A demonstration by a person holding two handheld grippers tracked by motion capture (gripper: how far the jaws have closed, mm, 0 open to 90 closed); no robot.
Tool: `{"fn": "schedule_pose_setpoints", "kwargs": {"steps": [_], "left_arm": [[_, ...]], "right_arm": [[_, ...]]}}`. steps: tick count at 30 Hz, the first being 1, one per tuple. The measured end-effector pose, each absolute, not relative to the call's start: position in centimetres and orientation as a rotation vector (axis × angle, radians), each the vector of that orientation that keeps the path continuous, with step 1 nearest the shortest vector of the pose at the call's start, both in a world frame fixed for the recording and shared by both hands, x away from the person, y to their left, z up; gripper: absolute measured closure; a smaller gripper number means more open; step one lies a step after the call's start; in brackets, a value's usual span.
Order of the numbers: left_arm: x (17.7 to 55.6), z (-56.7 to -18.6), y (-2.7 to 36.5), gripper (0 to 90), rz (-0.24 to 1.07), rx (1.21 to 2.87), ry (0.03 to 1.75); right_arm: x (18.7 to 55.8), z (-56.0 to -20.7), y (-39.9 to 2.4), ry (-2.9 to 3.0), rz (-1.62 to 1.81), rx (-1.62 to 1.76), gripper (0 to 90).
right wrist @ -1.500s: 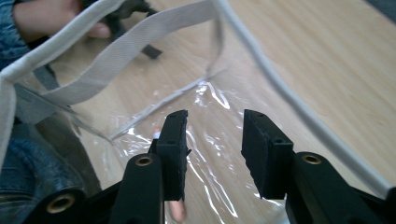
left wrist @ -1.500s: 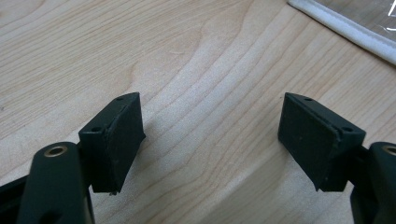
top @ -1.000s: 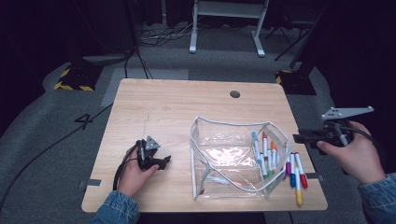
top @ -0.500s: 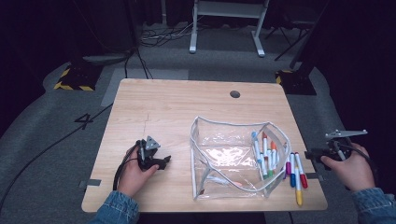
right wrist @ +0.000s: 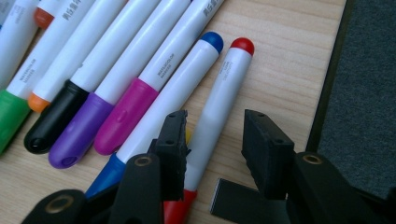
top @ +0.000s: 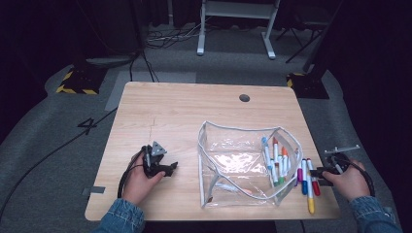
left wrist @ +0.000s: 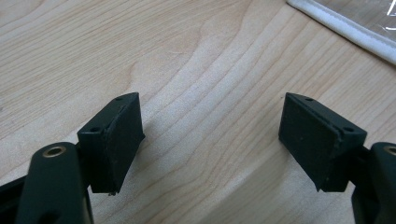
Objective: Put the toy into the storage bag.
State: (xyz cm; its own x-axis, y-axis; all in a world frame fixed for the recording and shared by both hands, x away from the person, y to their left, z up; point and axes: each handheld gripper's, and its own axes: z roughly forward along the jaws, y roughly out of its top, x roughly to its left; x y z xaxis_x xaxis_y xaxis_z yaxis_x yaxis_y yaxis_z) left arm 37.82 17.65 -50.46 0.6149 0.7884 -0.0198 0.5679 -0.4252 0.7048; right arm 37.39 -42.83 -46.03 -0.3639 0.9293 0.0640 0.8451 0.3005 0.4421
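**Right gripper straddles the red marker at the table's right edge**

The right gripper [right wrist: 212, 140] sits low over the red marker [right wrist: 219, 107], its jaws set either side of the barrel with a gap showing, having just been opening. That marker lies outermost in a row of markers near the tabletop's right edge, beside the blue marker [right wrist: 177, 93]. The clear pouch [top: 243, 165] stands open just left of them, toward the front edge. The left gripper [left wrist: 210, 140] rests on the tabletop [top: 184, 116] near the front-left corner, jaws wide apart over bare wood.
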Motion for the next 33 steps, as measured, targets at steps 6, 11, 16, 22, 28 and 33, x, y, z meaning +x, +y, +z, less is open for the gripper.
{"fn": "schedule_pose_setpoints", "kwargs": {"steps": [6, 11, 16, 22, 28, 33], "left_arm": [[37.8, -50.5, 17.6, 22.3, 0.413, 2.151, 1.061], [37.8, -50.5, 17.6, 22.3, 0.413, 2.152, 1.06], [37.8, -50.5, 17.6, 22.3, 0.41, 2.15, 1.061], [37.8, -50.5, 17.6, 22.3, 0.411, 2.152, 1.059], [37.8, -50.5, 17.6, 22.3, 0.412, 2.152, 1.059], [37.8, -50.5, 17.6, 22.3, 0.412, 2.152, 1.059]], "right_arm": [[37.7, -46.8, -43.0, 2.367, 0.551, 1.653, 66.7], [38.0, -46.7, -42.6, 2.323, 0.571, 1.738, 76.7], [38.1, -46.7, -42.5, 2.295, 0.526, 1.744, 76.7], [37.9, -45.6, -42.9, 2.266, 0.567, 1.758, 76.8], [37.6, -42.2, -42.9, 2.261, 0.636, 1.684, 76.8], [37.2, -37.9, -41.9, 2.273, 0.732, 1.591, 76.8]]}}
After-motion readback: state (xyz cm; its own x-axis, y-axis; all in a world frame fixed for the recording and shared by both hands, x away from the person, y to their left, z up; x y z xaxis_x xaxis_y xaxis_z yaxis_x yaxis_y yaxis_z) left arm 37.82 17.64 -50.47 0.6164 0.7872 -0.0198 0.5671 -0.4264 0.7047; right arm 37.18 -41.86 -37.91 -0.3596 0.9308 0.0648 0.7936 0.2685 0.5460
